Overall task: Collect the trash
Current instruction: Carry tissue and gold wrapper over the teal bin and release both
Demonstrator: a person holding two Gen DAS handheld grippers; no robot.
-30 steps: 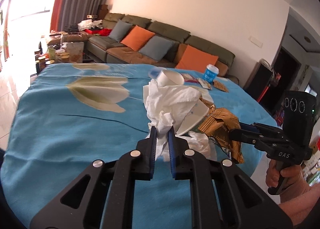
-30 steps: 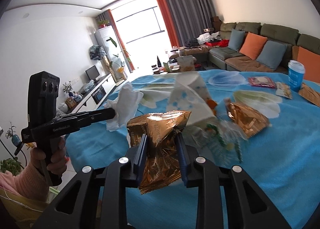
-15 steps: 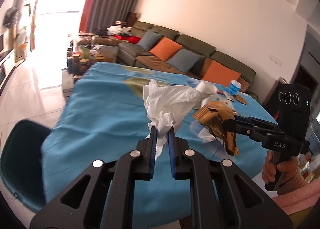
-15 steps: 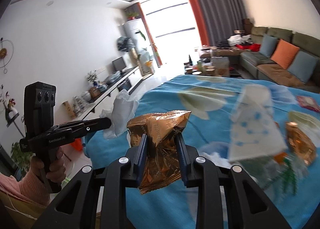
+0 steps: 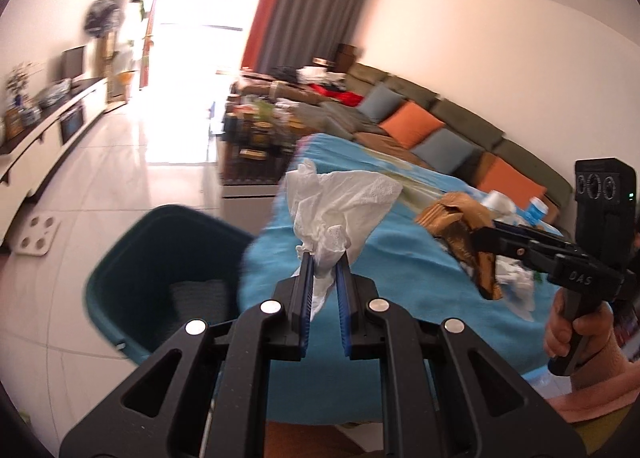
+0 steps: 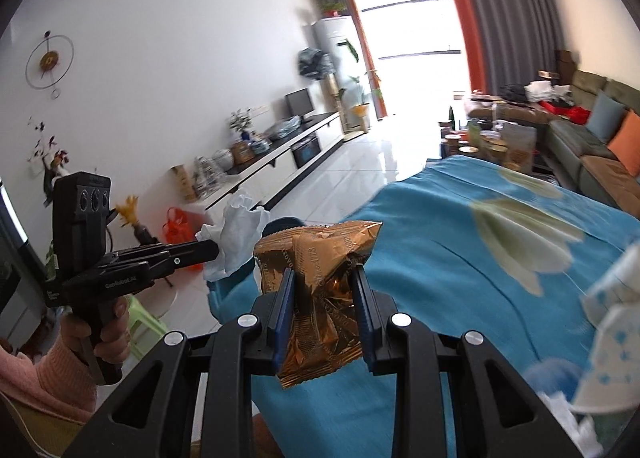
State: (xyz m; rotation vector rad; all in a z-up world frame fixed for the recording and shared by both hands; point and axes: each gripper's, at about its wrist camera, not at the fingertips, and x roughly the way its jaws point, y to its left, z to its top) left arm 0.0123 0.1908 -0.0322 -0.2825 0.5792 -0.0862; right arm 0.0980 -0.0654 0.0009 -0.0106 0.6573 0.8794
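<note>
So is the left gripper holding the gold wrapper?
No, the left gripper pinches a white tissue; the right gripper holds the gold wrapper.

green sofa [image 5: 452,125] with orange cushions, grey curtains [image 6: 508,17], tv console [image 6: 280,161], wall clock [image 6: 50,61]

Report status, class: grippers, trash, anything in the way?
Left gripper shut on white tissue. Right gripper shut on gold wrapper. Teal bin beside table, nothing in between.

Blown-out window [image 5: 188,17] glare, motion blur, fisheye-warped edges.
</note>
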